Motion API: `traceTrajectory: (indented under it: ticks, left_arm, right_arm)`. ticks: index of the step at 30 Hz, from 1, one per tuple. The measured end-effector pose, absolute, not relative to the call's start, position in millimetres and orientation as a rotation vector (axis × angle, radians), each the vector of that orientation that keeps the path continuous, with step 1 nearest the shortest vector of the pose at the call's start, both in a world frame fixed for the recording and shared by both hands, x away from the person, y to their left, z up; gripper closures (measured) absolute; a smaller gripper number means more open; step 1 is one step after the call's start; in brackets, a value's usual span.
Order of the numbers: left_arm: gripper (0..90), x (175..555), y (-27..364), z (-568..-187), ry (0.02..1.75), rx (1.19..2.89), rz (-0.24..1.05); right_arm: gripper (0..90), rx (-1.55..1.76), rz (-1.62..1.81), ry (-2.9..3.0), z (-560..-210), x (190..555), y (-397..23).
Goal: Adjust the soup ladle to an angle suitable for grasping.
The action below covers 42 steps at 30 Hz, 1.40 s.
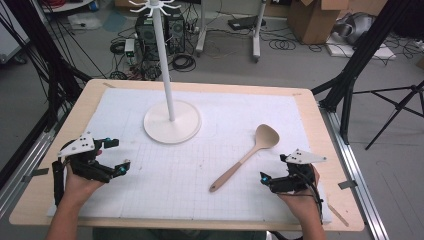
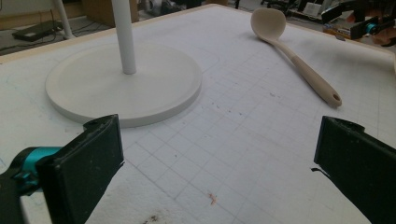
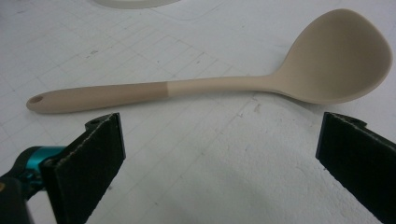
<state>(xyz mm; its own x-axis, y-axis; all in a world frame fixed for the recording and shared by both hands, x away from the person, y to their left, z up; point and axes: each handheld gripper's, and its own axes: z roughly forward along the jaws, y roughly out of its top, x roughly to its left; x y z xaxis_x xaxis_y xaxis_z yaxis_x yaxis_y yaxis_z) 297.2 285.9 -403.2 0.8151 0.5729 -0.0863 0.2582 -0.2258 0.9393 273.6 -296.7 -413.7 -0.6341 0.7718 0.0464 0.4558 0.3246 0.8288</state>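
The reference landmark is the white stand (image 1: 172, 121), a round base with an upright pole, placed on the far centre of the white gridded mat (image 1: 200, 175) that covers the wooden table (image 1: 330, 150).

Ladle (image 1: 245, 157): beige, lying flat on the mat to the right of the stand base and nearer the person. The bowl faces up and is the end closer to the stand; the handle runs diagonally away from the base toward the person. The darker handle end has a hanging hole. No gripper touches it.

Right gripper (image 1: 272, 170): held in the person's right hand, to the right of the stand and nearer the person, just beside the ladle on the side away from the stand. The jaws are spread wide and grasp nothing. In the right gripper view, the ladle (image 3: 187, 88) lies crosswise just beyond the two black jaws, bowl at right, handle at left.

Left gripper (image 1: 117, 155): held in the person's left hand, to the left of the stand base and nearer the person, well apart from the ladle. The jaws are released, wide apart, with bare mat between them. In the left gripper view, the stand base (image 2: 123, 86) lies ahead on the left and the ladle (image 2: 299, 65) farther off on the right
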Motion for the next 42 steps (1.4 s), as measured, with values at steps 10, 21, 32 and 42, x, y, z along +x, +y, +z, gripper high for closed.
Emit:
traceTrajectory:
  ticks: [10, 21, 32, 42]
  left_arm:
    - [1.6, 300, 270, -399, 0.603, 1.842, 0.321]
    - [1.6, 312, 230, -394, 0.543, 1.887, 0.283]
    - [1.6, 326, 185, -383, 0.484, 1.925, 0.219]
    - [1.6, 345, 128, -377, 0.441, 1.967, 0.145]
  right_arm:
    - [0.0, 1.088, 1.242, 2.213, -408, 271, -302]
    - [0.0, 1.091, 1.255, 2.196, -403, 269, -308]
    - [0.0, 1.109, 1.246, 2.205, -404, 268, -311]
    - [0.0, 1.121, 1.245, 2.209, -405, 269, -313]
